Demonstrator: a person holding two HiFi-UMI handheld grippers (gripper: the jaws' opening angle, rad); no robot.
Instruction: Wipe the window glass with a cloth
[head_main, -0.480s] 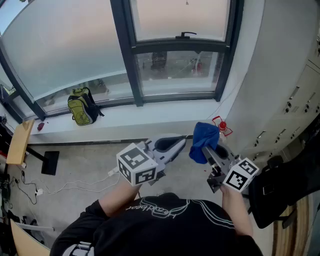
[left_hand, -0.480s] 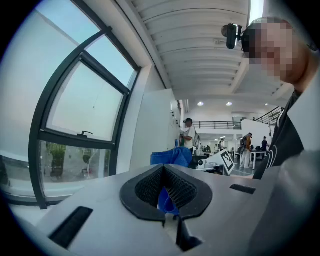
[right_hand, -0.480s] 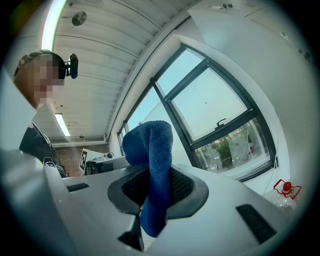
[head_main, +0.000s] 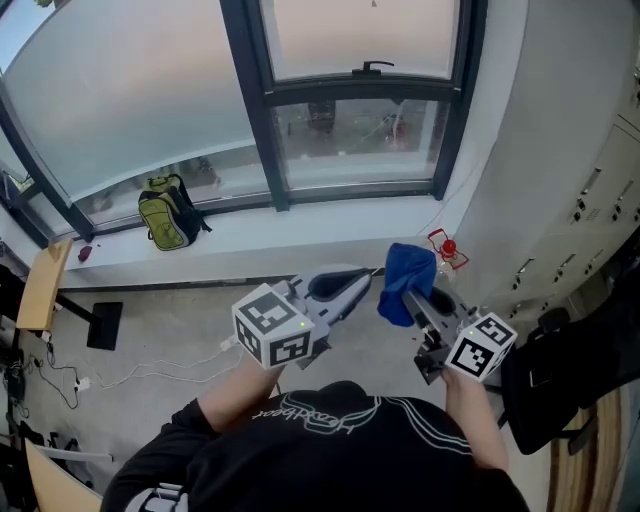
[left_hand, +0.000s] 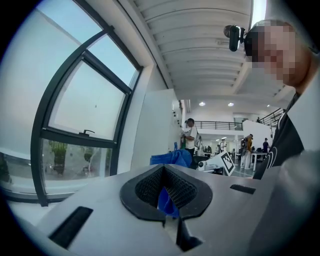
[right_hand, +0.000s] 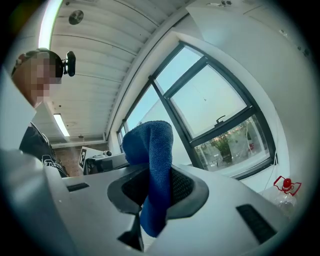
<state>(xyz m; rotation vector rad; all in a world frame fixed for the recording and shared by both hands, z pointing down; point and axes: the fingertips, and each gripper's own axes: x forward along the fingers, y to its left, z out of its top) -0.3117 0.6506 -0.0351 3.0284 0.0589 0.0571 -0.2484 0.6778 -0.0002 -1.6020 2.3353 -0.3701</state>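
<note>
The window glass (head_main: 130, 90) runs across the far side in dark frames, with a handle (head_main: 372, 70) on the upper right pane. A blue cloth (head_main: 405, 280) sticks up out of my right gripper (head_main: 418, 298), which is shut on it at waist height. In the right gripper view the cloth (right_hand: 152, 170) stands between the jaws, with the window glass (right_hand: 215, 105) beyond. My left gripper (head_main: 362, 280) is shut just left of the cloth, its tip close to it. In the left gripper view the cloth (left_hand: 172, 158) shows over the jaws and as blue through their hollow.
A green backpack (head_main: 165, 213) stands on the white sill (head_main: 300, 225). At the sill's right end, near the cloth, is a red-topped spray bottle (head_main: 445, 250). A wooden board (head_main: 40, 285) and floor cables (head_main: 110, 375) lie at left. A black bag (head_main: 560, 370) hangs at right by the lockers.
</note>
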